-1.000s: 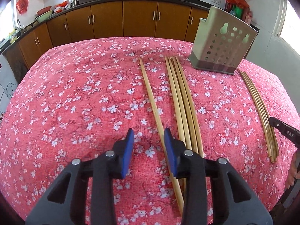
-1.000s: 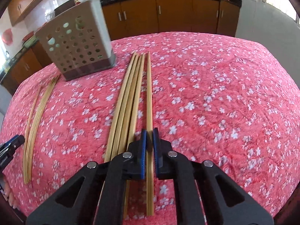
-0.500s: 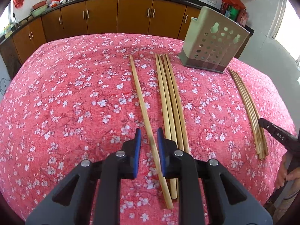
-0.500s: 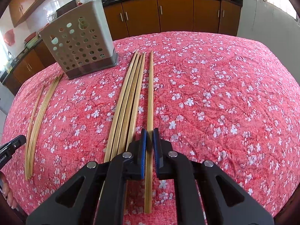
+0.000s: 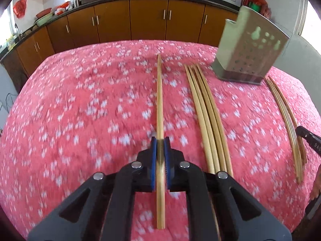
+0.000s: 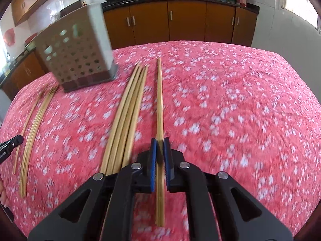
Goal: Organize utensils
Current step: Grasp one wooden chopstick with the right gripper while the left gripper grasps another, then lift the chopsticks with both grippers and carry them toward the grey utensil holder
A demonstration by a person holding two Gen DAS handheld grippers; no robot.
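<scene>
A: Left tongs (image 5: 160, 143) were clamped on a single chopstick (image 5: 159, 92), their blue pads having just been closing onto it; right tongs (image 6: 160, 143) were gripping a second chopstick (image 6: 159, 100).

B: Noted. Perforated holder (image 5: 246, 54) was standing near the desk's (image 5: 80, 100) far edge, loose chopstick bundles (image 5: 206, 116) lying beside it.

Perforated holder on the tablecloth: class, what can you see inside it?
Nothing rises above the rim of the holder; its holes show only pale light. The walls hide the rest, so its contents cannot be told.
</scene>
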